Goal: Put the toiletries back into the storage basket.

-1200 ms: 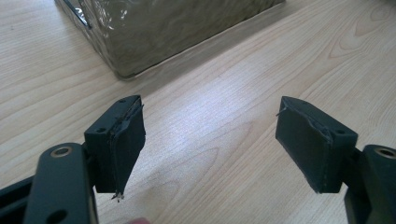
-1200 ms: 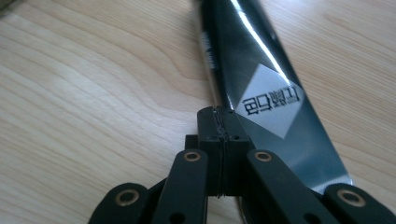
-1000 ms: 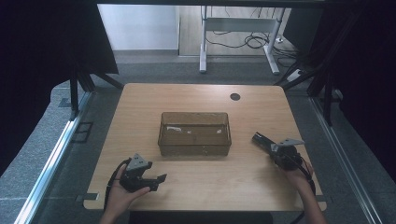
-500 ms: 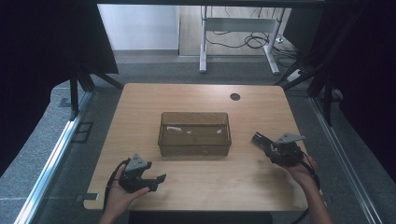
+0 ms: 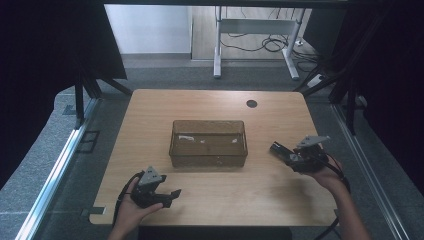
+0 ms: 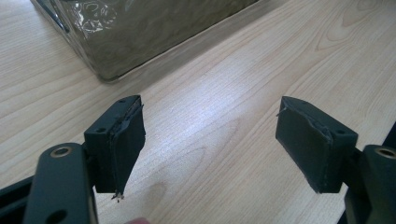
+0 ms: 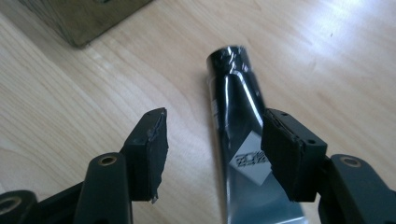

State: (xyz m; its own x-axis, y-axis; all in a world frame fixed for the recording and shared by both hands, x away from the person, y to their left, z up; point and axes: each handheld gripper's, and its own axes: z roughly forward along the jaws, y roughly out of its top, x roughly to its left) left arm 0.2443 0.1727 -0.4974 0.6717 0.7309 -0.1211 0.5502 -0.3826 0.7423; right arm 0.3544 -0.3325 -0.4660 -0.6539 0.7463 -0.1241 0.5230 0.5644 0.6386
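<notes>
One black tube (image 7: 238,140) lies flat on the table (image 5: 215,195), to the right of the one clear brown bin (image 5: 208,142), cap end pointing toward the bin. Right gripper (image 7: 212,154): jaws just been opening, now wide; tube sits between them w/ neither pad seen pressing on it. Left gripper (image 6: 210,144): jaws wide apart, nothing between, over bare wood just beside the bin's corner. Count: 2 grippers, 1 tube, 1 bin.

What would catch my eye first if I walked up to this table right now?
A see-through brownish box sits in the middle of the wooden table. To its right, a shiny black tube lies on the wood between the open jaws of the right tool, which have just been opening.
</notes>
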